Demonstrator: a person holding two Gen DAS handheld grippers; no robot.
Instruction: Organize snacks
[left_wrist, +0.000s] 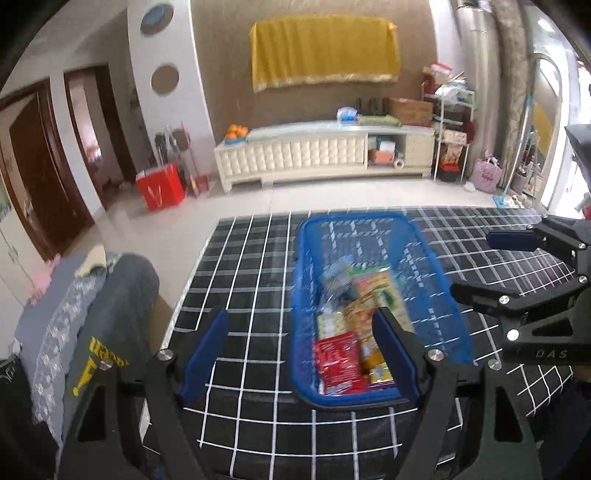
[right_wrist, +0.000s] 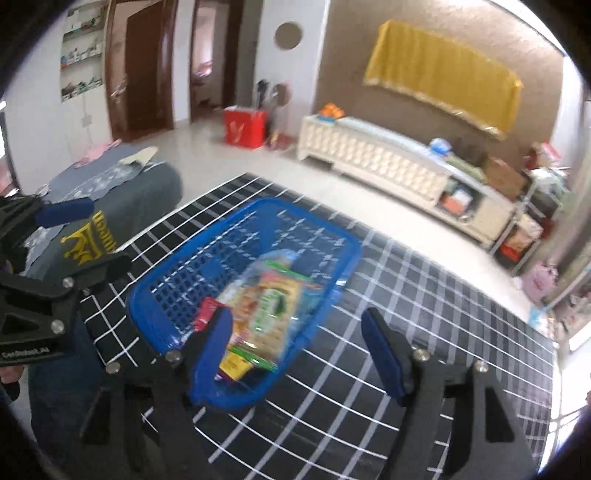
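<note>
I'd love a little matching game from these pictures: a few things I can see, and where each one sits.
Things:
1. red snack packet
2. blue plastic mesh basket
3. red paper bag
4. pile of oranges

Places:
a. on the floor near the doorway
b. on the black checked tablecloth
c. inside the basket
d. on the cream cabinet

Pairs: 1-c, 2-b, 3-a, 4-d

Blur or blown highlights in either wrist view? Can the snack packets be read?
Left wrist: blue plastic basket and snack packets motion-smeared, print unreadable; window at right blown out. Right wrist: heavier smear on the packets and black-and-white grid tablecloth; fisheye bends its lines, corners vignetted.
</note>
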